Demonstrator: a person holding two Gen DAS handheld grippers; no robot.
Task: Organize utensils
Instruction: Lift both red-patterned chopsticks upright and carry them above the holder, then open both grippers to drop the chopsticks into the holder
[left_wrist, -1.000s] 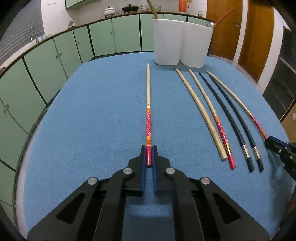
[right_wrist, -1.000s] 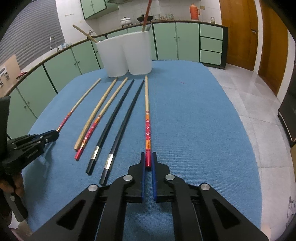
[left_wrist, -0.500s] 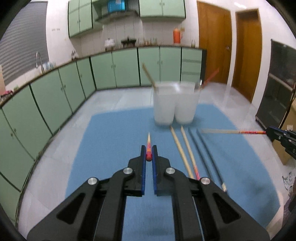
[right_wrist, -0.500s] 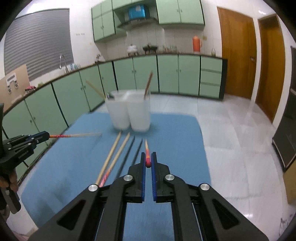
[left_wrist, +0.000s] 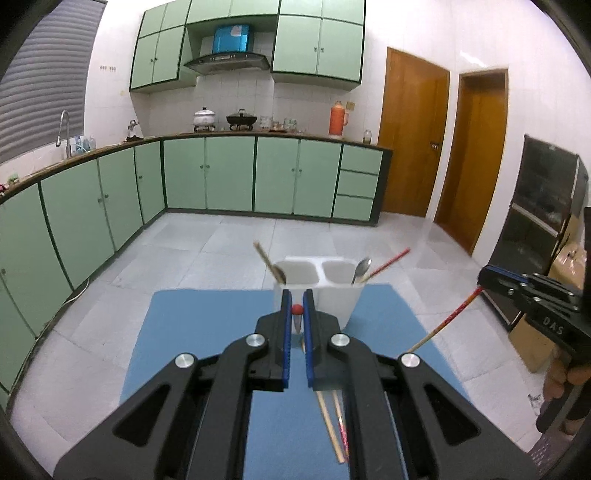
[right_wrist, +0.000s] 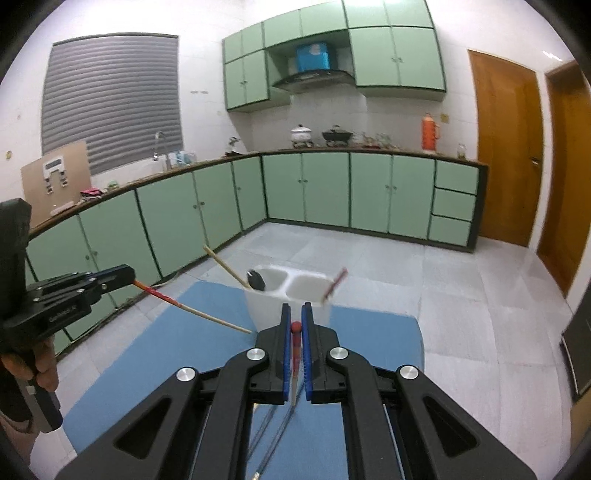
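I see a kitchen with green cabinets (left_wrist: 229, 173) along the far walls and a grey tiled floor (right_wrist: 461, 291). Below me lies the blue mat (left_wrist: 207, 317), and at its far edge stands the white holder (left_wrist: 317, 291) with two compartments. In the left wrist view its left compartment has a bamboo stick leaning out to the left, and its right one a spoon (left_wrist: 361, 269) and a red chopstick (left_wrist: 389, 263) leaning right.

My left gripper (left_wrist: 297, 314) is clamped on a chopstick (left_wrist: 296, 309); I see only its red end between the blue pads, held above the mat in front of the holder. From the right wrist view that chopstick (right_wrist: 192, 309) juts out of the left gripper (right_wrist: 127, 276) sideways, red near the pads, pale at the tip.

My right gripper (right_wrist: 295, 325) is likewise pinching a second chopstick (right_wrist: 295, 327) by its red end, the shaft hanging down out of the grip. Four chopsticks remain on the mat, two pale ones (left_wrist: 330, 428) and two dark ones (right_wrist: 273, 435), partly hidden by the gripper bodies.
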